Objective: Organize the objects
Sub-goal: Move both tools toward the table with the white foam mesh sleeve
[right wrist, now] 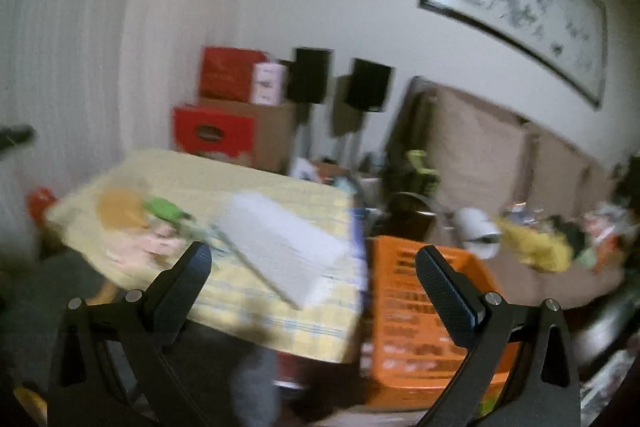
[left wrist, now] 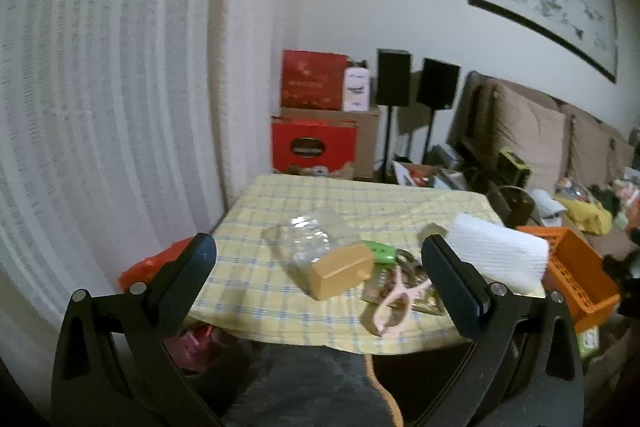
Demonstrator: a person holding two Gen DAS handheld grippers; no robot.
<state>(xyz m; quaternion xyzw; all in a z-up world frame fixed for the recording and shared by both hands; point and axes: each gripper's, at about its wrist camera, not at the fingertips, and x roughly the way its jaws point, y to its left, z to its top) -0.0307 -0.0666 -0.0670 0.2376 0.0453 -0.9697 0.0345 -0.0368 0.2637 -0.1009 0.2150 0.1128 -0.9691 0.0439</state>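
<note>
Surface (left wrist: 256,291) with yellow checked cloth holds clear bottle (left wrist: 310,241), tan box (left wrist: 340,275), green item (left wrist: 380,253), pink scissors (left wrist: 396,303), white pack (left wrist: 498,253) at its right end. Orange crate (right wrist: 416,307) sits just beside it. Left claw (left wrist: 320,275) and right claw (right wrist: 314,279) both wide open, empty, above the near edge.
</note>
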